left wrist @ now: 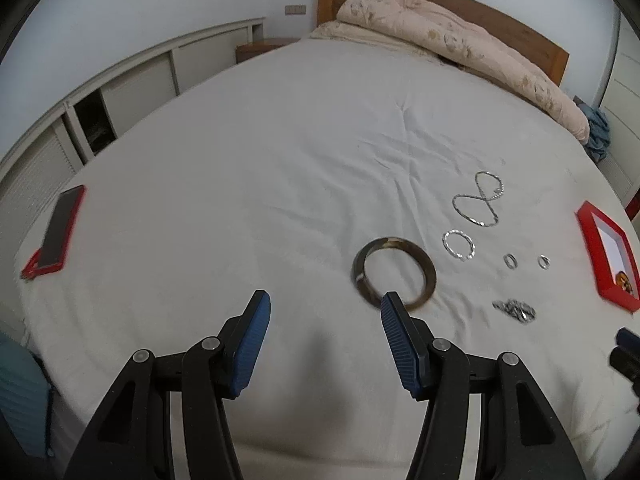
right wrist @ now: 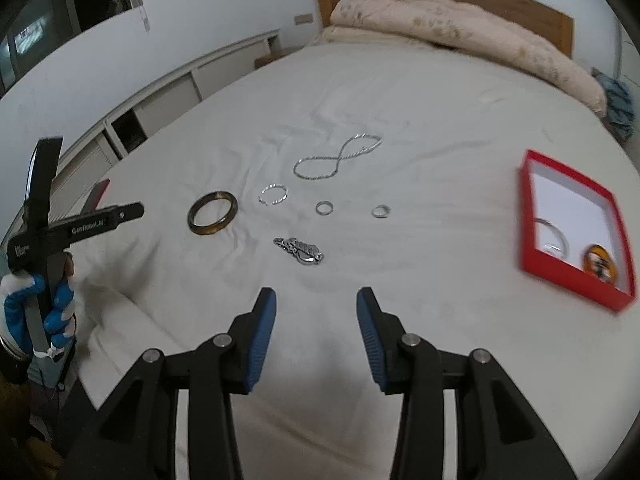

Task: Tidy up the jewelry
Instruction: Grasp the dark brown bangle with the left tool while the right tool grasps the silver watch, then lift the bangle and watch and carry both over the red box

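We are seeing white letters on the black bar point(right wrist: 105, 221) of the left claw's tool. They are looking like "GenRobot.AI". We are reading no other words.

Black tongs point(right wrist: 316, 300) with 2 ribbed blue pads, silver pivot screws; a blue-and-white glove point(right wrist: 48, 312) on the hand.

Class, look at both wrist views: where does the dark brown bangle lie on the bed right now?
The brown bangle lies flat on the white sheet, leftmost of the jewelry, just left of the thin silver bracelet; in the left wrist view it sits just beyond the tool's right fingertip.
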